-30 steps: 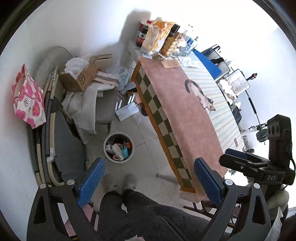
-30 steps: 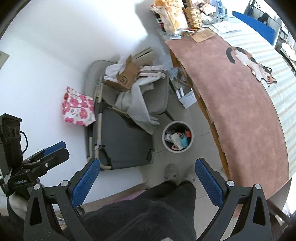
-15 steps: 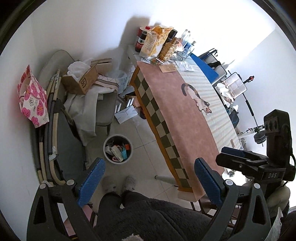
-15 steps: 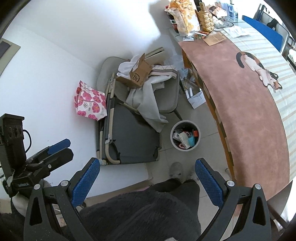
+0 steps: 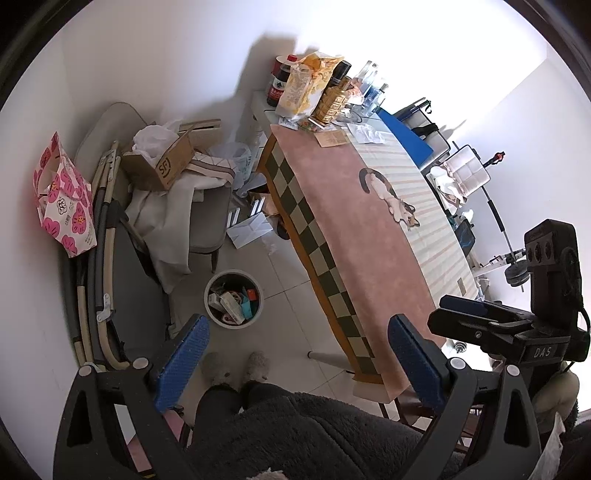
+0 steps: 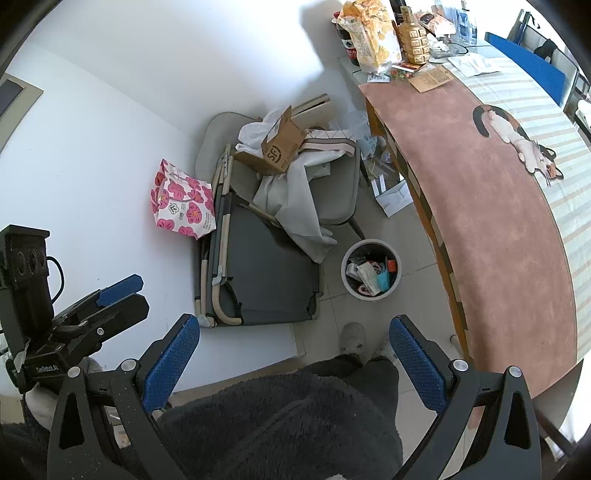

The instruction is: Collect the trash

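Both grippers held high, looking down over the room, which reads as a survey pose, not a reach. Left gripper (image 5: 297,363) has its jaws spread wide with nothing between the blue textured pads; right gripper (image 6: 295,363) same, wide apart and empty. Each shows up side-on in the other's view, well off to the edge. Trash bin (image 5: 233,300) is a small round white tub on the tile floor, between the folded cot (image 6: 266,273) and the long table (image 5: 369,236), just ahead of the person's slippers (image 5: 236,371). It holds mixed wrappers and small cartons, roughly level with the rim, so I'd guess most collecting is done or the bin is the drop point. Candidates left, as a judgement: white folded paper (image 5: 251,229) on the floor beside the table leg, and loose packets near the snack bag (image 6: 373,35) at the table's far end. Table cover is matte pink cloth with a checked border and a cat print. Cardboard box (image 6: 282,146) sits tilted on a chair over crumpled grey fabric. Pink floral paper bag (image 5: 62,195) leans on the wall.
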